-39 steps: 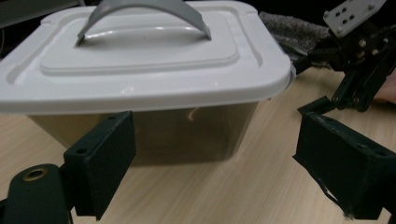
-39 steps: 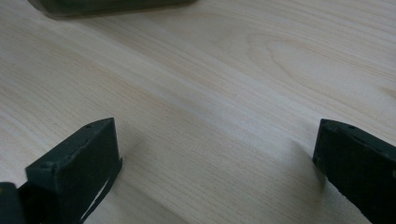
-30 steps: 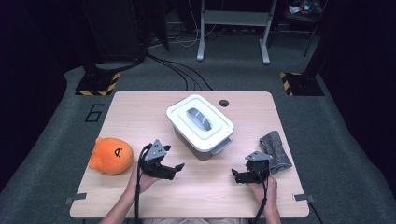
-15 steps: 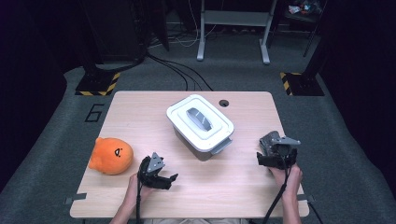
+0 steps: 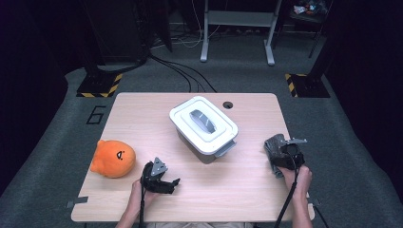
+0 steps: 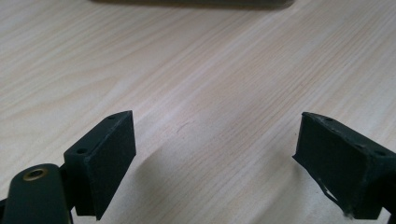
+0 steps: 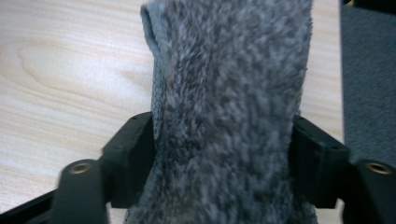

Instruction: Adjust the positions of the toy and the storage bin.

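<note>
The grey fuzzy cloth [image 7: 229, 107] at the table's [image 5: 142, 114] right edge is just being closed on by the right gripper [image 5: 284, 159], not yet lifted, while the left gripper [image 5: 161, 179] is being held wide open, empty.

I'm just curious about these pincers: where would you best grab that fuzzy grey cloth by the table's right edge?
Across its narrow width, from above. The grey cloth lies as a long soft strip, so both jaws can bracket it, as the right gripper does, its jaws just closing on both sides.
</note>
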`<action>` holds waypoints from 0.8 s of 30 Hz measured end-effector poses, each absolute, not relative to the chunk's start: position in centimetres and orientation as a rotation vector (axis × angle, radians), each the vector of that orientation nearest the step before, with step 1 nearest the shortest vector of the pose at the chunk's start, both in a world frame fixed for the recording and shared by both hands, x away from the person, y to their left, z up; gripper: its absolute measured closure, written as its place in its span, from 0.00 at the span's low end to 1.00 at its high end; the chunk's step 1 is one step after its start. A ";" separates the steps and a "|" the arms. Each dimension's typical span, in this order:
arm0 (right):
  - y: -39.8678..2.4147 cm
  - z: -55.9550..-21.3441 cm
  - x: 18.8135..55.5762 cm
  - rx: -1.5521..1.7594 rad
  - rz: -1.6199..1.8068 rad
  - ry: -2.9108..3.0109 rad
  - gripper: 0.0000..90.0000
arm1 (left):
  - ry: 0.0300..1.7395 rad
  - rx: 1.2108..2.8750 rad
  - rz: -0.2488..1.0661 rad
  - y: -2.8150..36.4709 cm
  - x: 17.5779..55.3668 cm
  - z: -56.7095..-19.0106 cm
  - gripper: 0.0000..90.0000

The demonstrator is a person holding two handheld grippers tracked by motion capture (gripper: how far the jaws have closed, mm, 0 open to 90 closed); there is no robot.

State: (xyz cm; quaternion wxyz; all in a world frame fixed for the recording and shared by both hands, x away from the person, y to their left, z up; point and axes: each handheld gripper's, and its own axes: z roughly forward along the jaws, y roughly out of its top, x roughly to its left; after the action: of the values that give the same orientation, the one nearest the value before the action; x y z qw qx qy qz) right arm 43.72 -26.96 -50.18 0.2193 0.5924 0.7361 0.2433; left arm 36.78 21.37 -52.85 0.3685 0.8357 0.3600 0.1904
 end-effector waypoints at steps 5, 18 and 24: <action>-27.0 -50.5 43.6 1.620 0.662 2.025 0.49 | 0.953 2.139 0.501 21.1 36.8 -52.9 0.13; -27.4 -49.9 42.8 1.645 0.678 1.974 0.79 | 0.997 2.133 0.493 21.1 36.9 -53.0 0.14; -27.8 -48.4 40.7 1.660 0.686 1.962 0.79 | 1.003 2.139 0.469 21.2 37.0 -53.0 0.14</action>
State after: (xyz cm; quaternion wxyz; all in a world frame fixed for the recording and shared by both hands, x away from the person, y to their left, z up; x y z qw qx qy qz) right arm 40.69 -27.79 -48.45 0.2384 0.6062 0.7162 0.2505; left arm 37.01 21.22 -52.96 0.3584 0.8290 0.3889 0.1819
